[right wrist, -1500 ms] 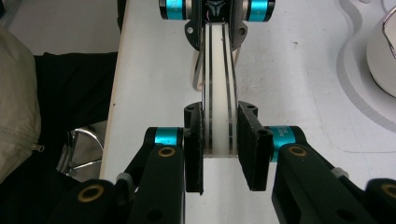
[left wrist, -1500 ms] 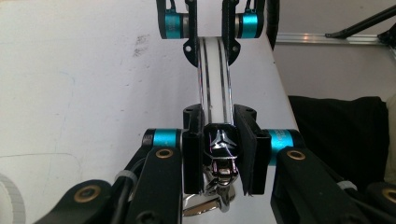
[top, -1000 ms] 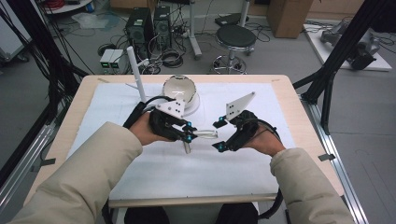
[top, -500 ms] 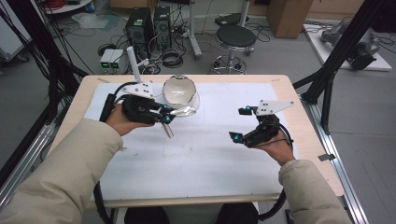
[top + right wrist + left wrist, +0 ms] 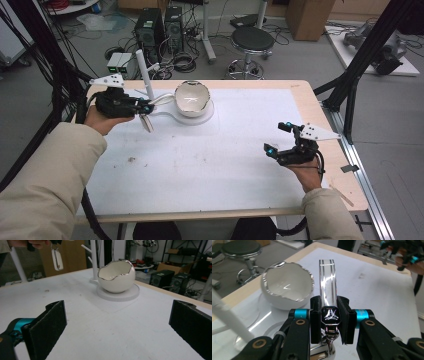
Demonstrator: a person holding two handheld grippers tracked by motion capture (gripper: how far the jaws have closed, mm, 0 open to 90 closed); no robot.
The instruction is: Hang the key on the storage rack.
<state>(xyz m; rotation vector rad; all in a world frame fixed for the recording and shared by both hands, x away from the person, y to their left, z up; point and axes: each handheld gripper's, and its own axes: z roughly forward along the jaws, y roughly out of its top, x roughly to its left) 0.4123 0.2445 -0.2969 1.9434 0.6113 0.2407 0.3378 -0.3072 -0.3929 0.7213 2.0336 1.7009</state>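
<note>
- A person's two sleeves come in from the near edge of the table point(image 5: 320, 102); each hand holds a black two-jaw gripper above a white mat point(image 5: 215, 160) that covers most of the tabletop.
- Nearest, on the person's right, the right gripper point(image 5: 278, 140) hovers over the mat's right side with its jaws spread wide and nothing between them. In the right gripper view the two black pads stand far apart at the picture's lower corners, both cut off by the frame.
- Farther back on the left, the left gripper point(image 5: 146, 107) is clamped on a key fob point(image 5: 327, 302) — a shiny, slim piece with dark stripes and an emblem near its gripped end. Its lower end, a metal loop, is blurred and cut off by the bottom of the left gripper view.
- In the high view the key fob hangs as a small pale tag below the left gripper, tilted; whether it touches the mat cannot be made out.
- Just beyond it stands a white bowl point(image 5: 191, 97) shaped like a broken eggshell with a silver jagged rim, resting on a round white base point(image 5: 206, 116).
- Beside the bowl, behind the left gripper, rises a white post point(image 5: 145, 75) — its foot is partly hidden by the gripper.
- Beyond the table, a stool point(image 5: 253, 39) and computer cases point(image 5: 160, 25) stand on the floor among cables.
</note>
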